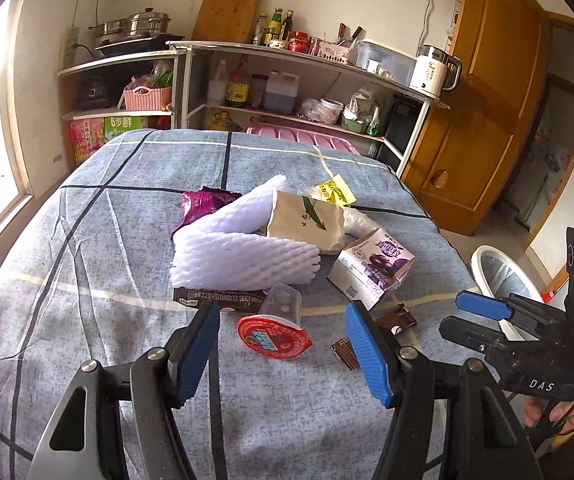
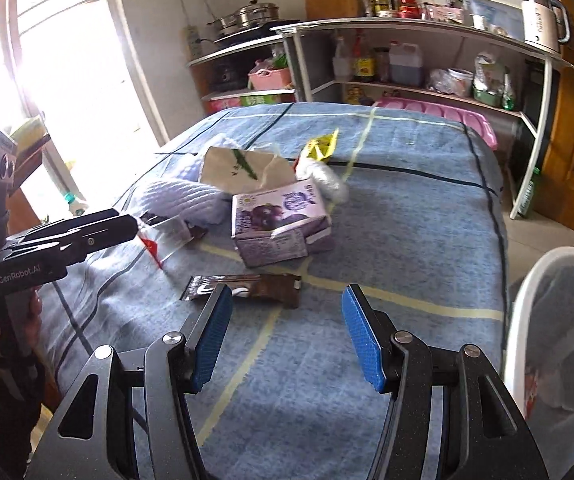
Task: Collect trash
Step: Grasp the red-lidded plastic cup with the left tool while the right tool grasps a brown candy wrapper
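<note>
Trash is being found scattered on the checked blue cloth. A white foam net sleeve (image 1: 243, 248) is lying folded at the pile's left, with a purple foil wrapper (image 1: 203, 206) behind it. A torn beige paper box (image 1: 307, 220) is leaning against a purple milk carton (image 1: 371, 268), which is lying on its side. A yellow packet (image 1: 335, 190) is lying at the back. A clear cup with a red peeled lid (image 1: 273, 334) and a brown wrapper (image 2: 243, 286) are lying nearest.
</note>
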Available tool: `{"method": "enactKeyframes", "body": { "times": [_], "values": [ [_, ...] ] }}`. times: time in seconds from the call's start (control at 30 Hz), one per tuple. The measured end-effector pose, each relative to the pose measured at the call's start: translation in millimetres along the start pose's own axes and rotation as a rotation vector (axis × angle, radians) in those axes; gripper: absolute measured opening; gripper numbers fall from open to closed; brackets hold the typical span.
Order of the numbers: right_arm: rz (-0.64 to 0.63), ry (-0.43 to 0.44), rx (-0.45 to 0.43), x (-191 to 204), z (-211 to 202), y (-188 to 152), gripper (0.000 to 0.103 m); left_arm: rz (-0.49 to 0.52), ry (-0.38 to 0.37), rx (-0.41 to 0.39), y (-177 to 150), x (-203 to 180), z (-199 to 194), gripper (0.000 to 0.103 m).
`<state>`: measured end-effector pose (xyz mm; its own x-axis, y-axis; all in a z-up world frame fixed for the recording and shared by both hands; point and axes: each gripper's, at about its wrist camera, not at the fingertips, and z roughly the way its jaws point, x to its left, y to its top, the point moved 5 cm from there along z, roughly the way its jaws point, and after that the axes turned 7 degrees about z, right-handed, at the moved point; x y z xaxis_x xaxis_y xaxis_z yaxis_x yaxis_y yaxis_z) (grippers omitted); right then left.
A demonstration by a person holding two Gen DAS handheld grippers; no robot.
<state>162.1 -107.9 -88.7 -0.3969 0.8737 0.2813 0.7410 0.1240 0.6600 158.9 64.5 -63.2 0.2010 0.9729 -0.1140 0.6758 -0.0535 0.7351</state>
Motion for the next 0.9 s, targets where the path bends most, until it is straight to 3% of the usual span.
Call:
{"method": "enactKeyframes", "body": {
  "times": [0.43, 0.67, 0.8, 0.9],
  "values": [
    [-0.158, 0.071, 0.123, 26.1, 48.9, -0.9, 0.058, -0.025, -0.037, 0.043, -4.4, 16.0, 22.7, 0.065],
    [-0.186, 0.117, 0.183, 26.3, 44.0, -8.3, 0.059, -0.031, -0.041, 0.053, -1.3, 18.1, 29.0, 0.065],
    [-0.247, 0.038, 0.138, 27.9, 42.1, -6.7, 0.059, -0.01, -0.048, 0.053, 1.9, 13.9, 33.2, 0.065],
    [-0.267, 0.054, 0.152, 34.0, 50.7, -5.5, 0.059, -0.021, -0.045, 0.061, 2.2, 13.9, 37.7, 0.065]
  ]
}}
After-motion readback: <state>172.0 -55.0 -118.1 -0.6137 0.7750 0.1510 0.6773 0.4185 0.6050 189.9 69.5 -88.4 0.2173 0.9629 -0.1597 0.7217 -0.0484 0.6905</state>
